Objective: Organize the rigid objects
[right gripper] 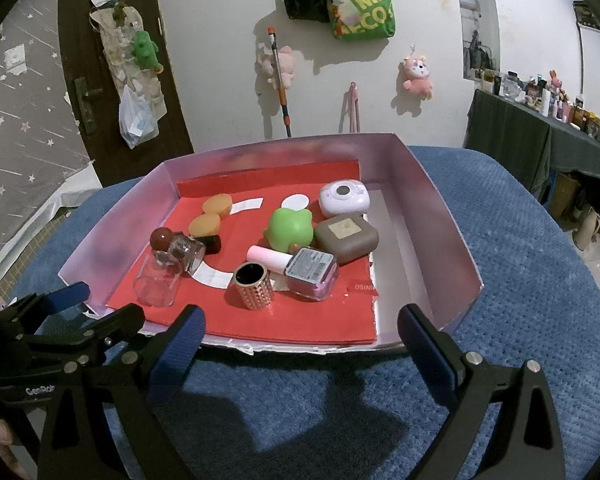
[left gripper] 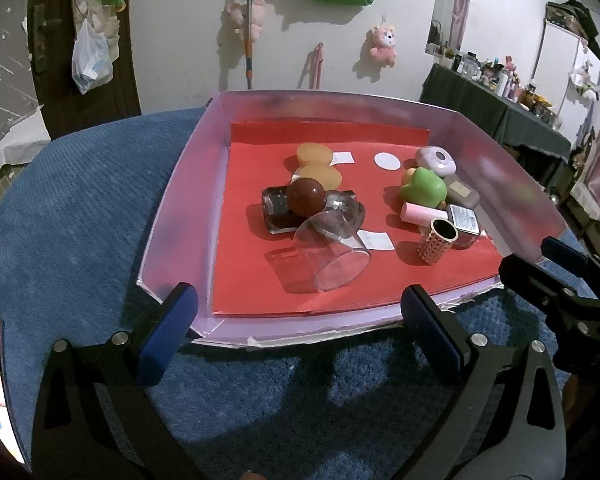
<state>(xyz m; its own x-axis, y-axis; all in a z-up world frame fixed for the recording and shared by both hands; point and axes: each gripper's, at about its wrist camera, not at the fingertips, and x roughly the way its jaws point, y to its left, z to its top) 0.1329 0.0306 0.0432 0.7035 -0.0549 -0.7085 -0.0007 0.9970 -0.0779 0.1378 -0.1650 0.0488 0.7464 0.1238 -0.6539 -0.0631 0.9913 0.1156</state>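
Hovering over the blue blanket [left gripper: 80, 216], the left gripper [left gripper: 296, 316] and right gripper [right gripper: 300, 332] are both spread wide, holding nothing, just before the tray [right gripper: 452, 216]. Inside the tray lie a glass cup [left gripper: 332, 256], a green toy [right gripper: 290, 228] and small bottles. Behind the tray stands a white wall [right gripper: 220, 80].
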